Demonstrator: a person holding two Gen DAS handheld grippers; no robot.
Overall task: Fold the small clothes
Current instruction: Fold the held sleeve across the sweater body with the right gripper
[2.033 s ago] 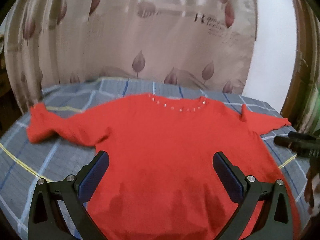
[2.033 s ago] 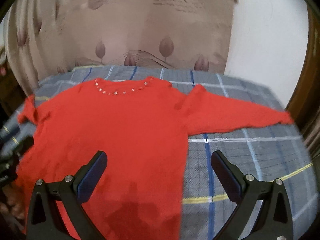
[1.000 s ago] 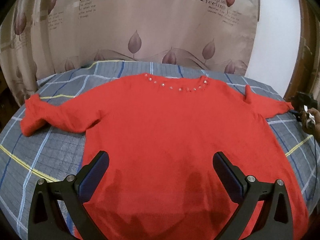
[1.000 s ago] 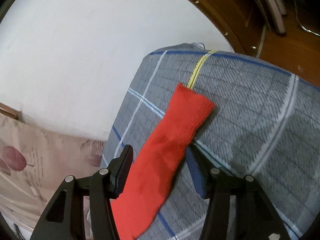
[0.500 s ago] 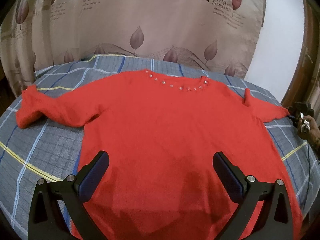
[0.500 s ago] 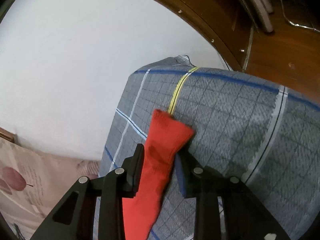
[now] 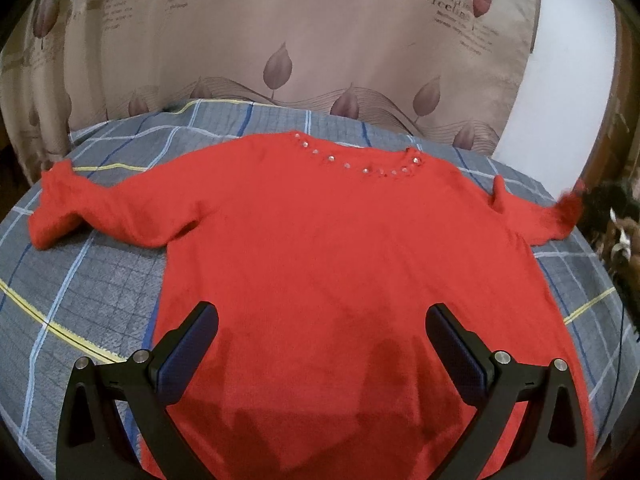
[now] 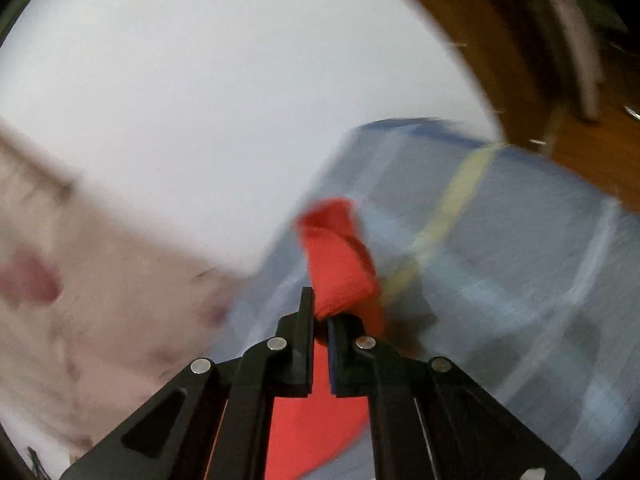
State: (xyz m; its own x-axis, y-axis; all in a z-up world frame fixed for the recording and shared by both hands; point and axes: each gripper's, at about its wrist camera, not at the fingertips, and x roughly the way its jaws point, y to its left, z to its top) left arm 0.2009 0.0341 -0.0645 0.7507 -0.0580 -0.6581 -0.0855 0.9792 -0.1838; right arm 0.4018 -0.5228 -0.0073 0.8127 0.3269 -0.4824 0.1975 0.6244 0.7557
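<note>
The left gripper (image 7: 322,344) hovers with its 2 fingers (image 7: 188,346) spread wide, holding nothing; the body of the red sweater (image 7: 320,240) lies flat between and ahead of them. The right gripper (image 8: 320,320) has its jaws pinched nearly together on the sweater's sleeve cuff (image 8: 340,264), which bunches up just beyond the fingertips and is lifted off the surface. The sweater rests on a grey plaid bedcover (image 7: 100,280). Beyond the left fingers hangs a beige leaf-print curtain (image 7: 280,40); a white wall (image 8: 220,100) and brown wooden frame (image 8: 500,40) lie past the right fingers.
</note>
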